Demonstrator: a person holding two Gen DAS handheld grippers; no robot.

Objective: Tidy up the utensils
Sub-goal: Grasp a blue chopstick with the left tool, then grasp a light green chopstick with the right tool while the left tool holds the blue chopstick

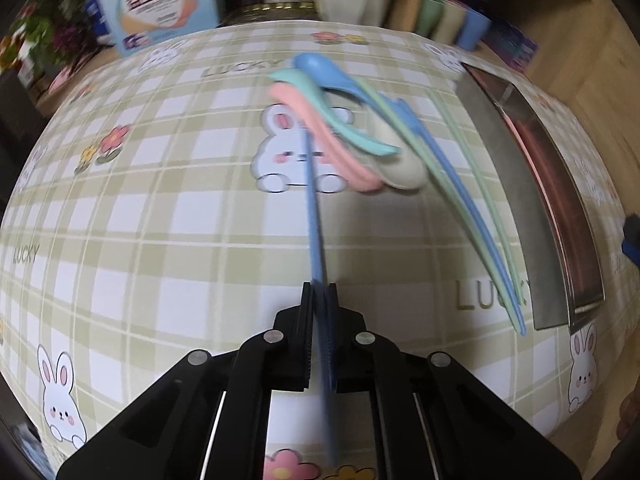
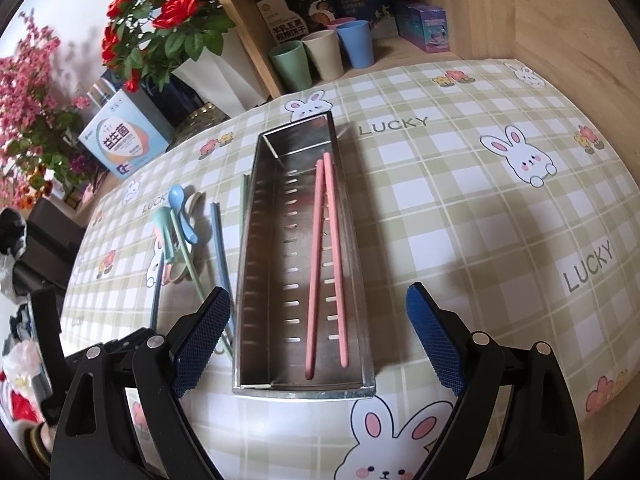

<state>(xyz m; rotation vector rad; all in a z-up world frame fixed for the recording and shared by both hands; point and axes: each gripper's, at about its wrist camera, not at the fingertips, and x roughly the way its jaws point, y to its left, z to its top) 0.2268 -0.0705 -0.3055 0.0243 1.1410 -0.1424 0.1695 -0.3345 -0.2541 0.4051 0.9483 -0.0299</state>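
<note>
My left gripper (image 1: 320, 292) is shut on a blue chopstick (image 1: 314, 208) that points ahead over the table toward a pile of spoons: blue (image 1: 324, 70), teal (image 1: 340, 120), pink (image 1: 320, 140) and cream (image 1: 400, 164). Another blue chopstick (image 1: 460, 200) and green chopsticks (image 1: 480, 184) lie to the right of the pile. The metal utensil tray (image 2: 256, 208) holds two pink chopsticks (image 2: 320, 256); it shows at the right in the left wrist view (image 1: 516, 200). My right gripper (image 2: 320, 340) is open and empty, with one finger on each side of the tray's near end.
The table has a green checked cloth with rabbits (image 2: 480, 220). Behind it stand cups (image 2: 324, 56), boxes (image 2: 128, 136), a vase of red roses (image 2: 160, 20) and a wooden shelf wall (image 2: 520, 8). The spoon pile also shows in the right wrist view (image 2: 180, 224).
</note>
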